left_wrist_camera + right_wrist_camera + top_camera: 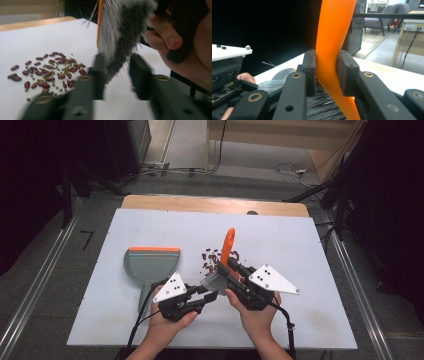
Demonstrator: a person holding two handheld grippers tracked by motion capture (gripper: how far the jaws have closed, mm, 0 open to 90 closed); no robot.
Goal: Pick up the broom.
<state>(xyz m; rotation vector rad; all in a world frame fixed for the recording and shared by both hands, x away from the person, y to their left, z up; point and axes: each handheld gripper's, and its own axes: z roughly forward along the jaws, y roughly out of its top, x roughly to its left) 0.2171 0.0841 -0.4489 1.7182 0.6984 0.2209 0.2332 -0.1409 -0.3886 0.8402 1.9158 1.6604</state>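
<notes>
So: right gripper [325, 75] clenched on brush [227, 247] handle above the beans [212, 261] | left gripper [113, 75] released around bristles | dustpan [151, 262] sat left on worktop [300, 250] | tip: sweep low, slowly.

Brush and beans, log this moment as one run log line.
right tongs: shut on brush handle | left tongs: open around bristles | beans: loose pile on table | dustpan: untouched

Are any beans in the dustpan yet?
No: the dustpan lies bare in the high view, and the beans sit apart on the table.
</notes>
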